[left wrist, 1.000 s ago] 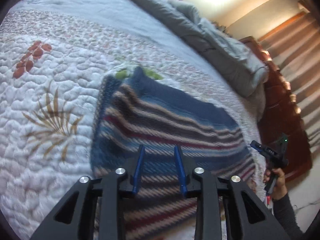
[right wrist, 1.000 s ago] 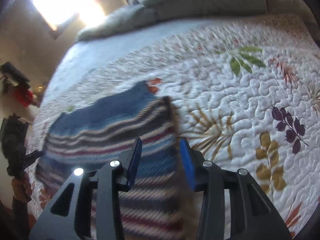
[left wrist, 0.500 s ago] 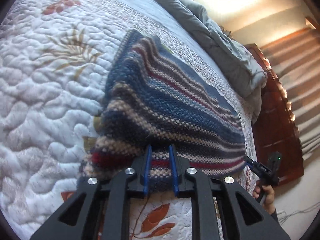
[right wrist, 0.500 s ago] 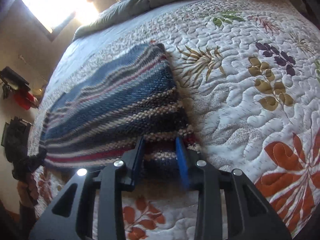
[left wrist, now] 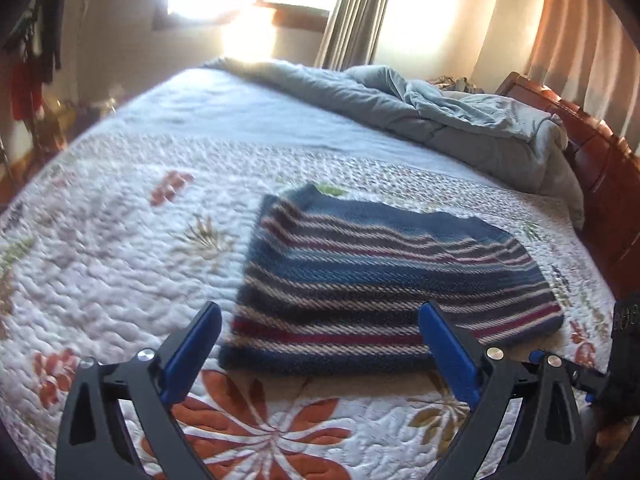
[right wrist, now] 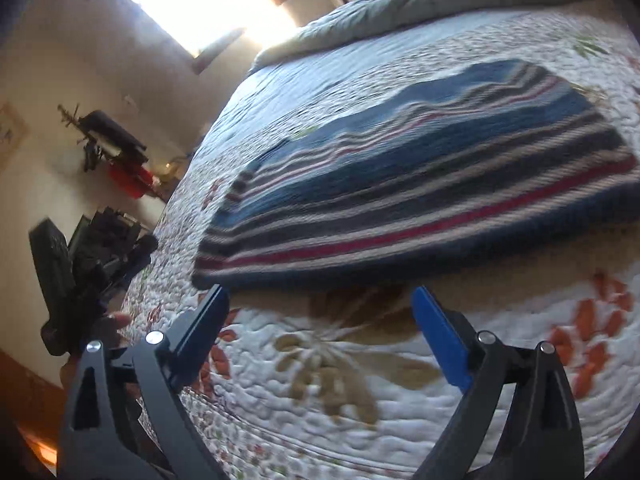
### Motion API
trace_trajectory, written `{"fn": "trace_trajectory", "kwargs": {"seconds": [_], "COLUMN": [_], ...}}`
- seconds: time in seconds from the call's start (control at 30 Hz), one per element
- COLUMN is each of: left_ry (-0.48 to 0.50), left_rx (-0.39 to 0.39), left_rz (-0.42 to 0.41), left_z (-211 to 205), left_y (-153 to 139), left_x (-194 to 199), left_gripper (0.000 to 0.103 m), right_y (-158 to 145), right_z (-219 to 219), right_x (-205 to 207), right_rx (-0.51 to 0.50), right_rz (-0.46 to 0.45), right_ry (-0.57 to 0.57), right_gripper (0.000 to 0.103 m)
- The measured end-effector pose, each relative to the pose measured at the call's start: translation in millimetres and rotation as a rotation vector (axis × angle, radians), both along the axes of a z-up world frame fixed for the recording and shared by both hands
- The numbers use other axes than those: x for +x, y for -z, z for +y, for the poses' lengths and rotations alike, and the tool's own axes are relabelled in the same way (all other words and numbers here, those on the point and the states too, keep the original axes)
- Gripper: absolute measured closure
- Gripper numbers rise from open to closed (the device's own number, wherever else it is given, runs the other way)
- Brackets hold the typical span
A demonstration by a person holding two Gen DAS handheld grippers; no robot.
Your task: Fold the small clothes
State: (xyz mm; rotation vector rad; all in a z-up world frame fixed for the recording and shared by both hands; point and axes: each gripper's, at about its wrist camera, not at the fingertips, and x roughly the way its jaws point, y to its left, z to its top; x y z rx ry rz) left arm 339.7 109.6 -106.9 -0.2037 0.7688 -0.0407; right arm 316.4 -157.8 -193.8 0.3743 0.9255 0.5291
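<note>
1. The left gripper (left wrist: 320, 326) has its blue-padded jaws spread wide, with nothing between them, just short of the near edge of the folded striped knit sweater (left wrist: 384, 280).
2. The right gripper (right wrist: 320, 300) is equally wide apart and empty, near the same edge.
3. The sweater (right wrist: 420, 184) lies flat on the floral quilt (left wrist: 100, 280).
4. A rumpled grey duvet (left wrist: 440, 120) is heaped along the bed's far edge, beside the wooden headboard (left wrist: 600, 160).

1. Your sweater (left wrist: 384, 280) is knitted in blue, navy, cream and dark red stripes.
2. Your quilt (left wrist: 100, 272) is white, printed with orange, tan and green leaves.
3. Your gripper pads (left wrist: 192, 356) are blue on black arms.
4. The duvet (left wrist: 460, 120) is plain grey-blue.
</note>
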Motion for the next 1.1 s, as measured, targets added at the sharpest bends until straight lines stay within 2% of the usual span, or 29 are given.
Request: {"fn": "trace_trajectory", "kwargs": {"seconds": [0.17,0.4,0.57,0.67,0.77,0.8,0.87,1.03,1.07,1.1], "left_ry": [-0.015,-0.030,-0.022,0.014,0.041,0.045,0.044,0.174,0.186,0.196], "left_rx": [0.051,0.052,0.034,-0.063,-0.241,-0.307,-0.367,-0.495,-0.514,-0.536], "left_rz": [0.003,0.016,0.038,0.043,0.107,0.162,0.215,0.366,0.385,0.389], "left_z": [9,29,43,66,106,120,136,141,140,138], "left_y": [3,14,19,15,20,28,42,79,84,87], "left_x": [-3,-2,0,12,43,58,78,126,133,140], "left_gripper": [0.004,0.004,0.004,0.004,0.004,0.004,0.004,0.004,0.004,0.004], "right_y": [-9,0,5,6,12,15,23,44,49,52], "right_z": [50,89,118,141,165,175,190,233,244,250], "right_x": [3,6,-18,-37,-52,-57,-62,-65,-63,-61], "right_rx": [-0.059,-0.157,-0.345,-0.466,-0.596,-0.648,-0.729,-0.920,-0.966,-0.992], "right_rz": [-0.099,-0.209,-0.350,-0.443,-0.521,-0.554,-0.597,-0.710,-0.730,-0.737], "right_ry": [-0.070,-0.126,-0.223,-0.279,-0.324,-0.342,-0.376,-0.444,-0.463,-0.470], "right_gripper": [0.007,0.007,0.007,0.007,0.007,0.007,0.007,0.009,0.011,0.020]}}
